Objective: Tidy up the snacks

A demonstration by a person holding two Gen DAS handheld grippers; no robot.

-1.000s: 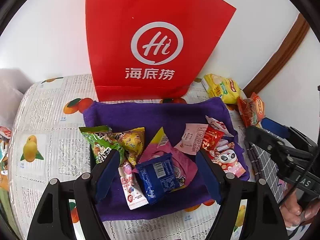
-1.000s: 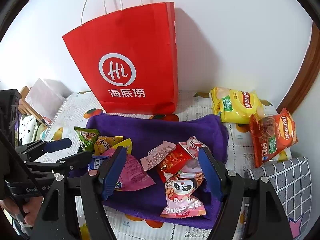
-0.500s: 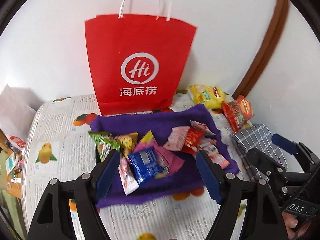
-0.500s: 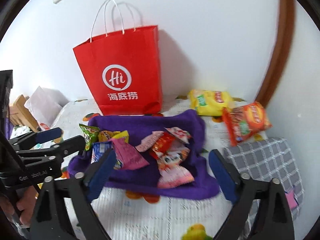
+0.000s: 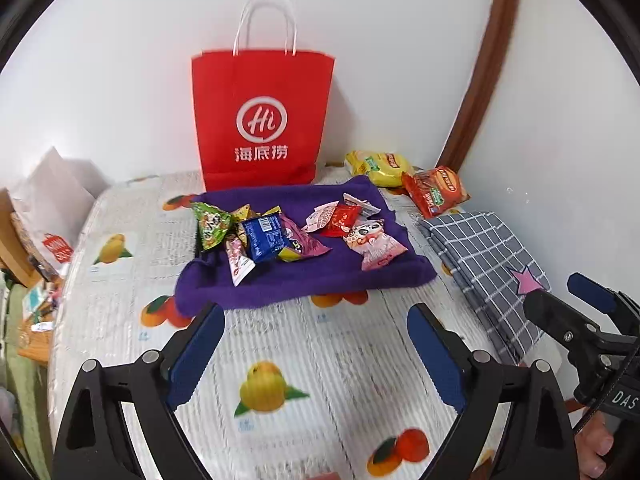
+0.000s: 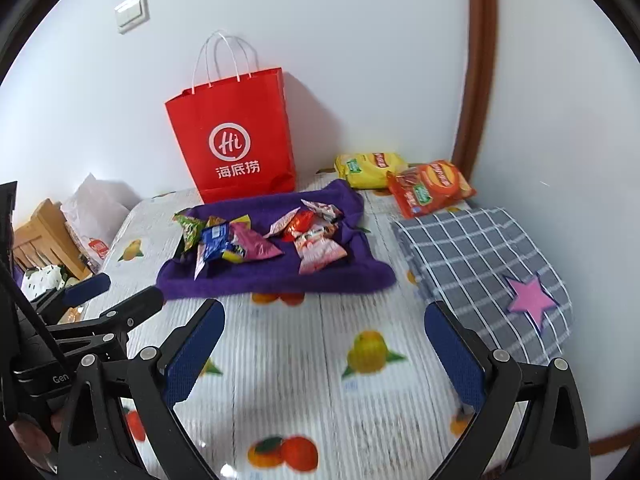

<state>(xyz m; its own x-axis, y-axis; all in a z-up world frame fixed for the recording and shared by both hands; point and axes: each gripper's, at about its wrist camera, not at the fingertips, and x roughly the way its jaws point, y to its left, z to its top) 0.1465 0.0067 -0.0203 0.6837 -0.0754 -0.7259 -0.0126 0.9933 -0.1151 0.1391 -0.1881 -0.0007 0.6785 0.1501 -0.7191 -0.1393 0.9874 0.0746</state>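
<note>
Nearest the cameras, the left tool [image 5: 316, 354] and the right tool [image 6: 324, 354] both stand with blue-padded jaws spread wide and nothing between them; their jaws have just been opening. Both hover over the bare ribbed white fruit-print cover of the desk [image 5: 280, 344], near the front edge of the folded purple fleece cloth [image 5: 304, 280] but not touching it. On that cloth lies a loose heap of small crinkled foil and plastic snack packets: a blue packet [image 5: 264, 238], a green packet [image 5: 210, 224], a magenta packet [image 5: 302, 240], a red packet [image 5: 342, 220] and a pink panda-print packet [image 5: 374, 244], several overlapping. To the right, apart from the cloth, lies a folded grey checked fabric with a pink star [image 6: 480, 256]. Beyond, near the wall, rest a puffed yellow crisp bag [image 6: 370, 168] and an orange crisp bag [image 6: 430, 186], touching each other. A stiff red paper carrier bag with white cord handles [image 5: 262, 120] stands upright just behind the cloth. Judgement: no packet is in hand and sorting is at an early or between-picks stage. The next move calls for lowering one tool onto a single top-lying packet; the slick, thin wrappers may slip or drag neighbours.
</note>
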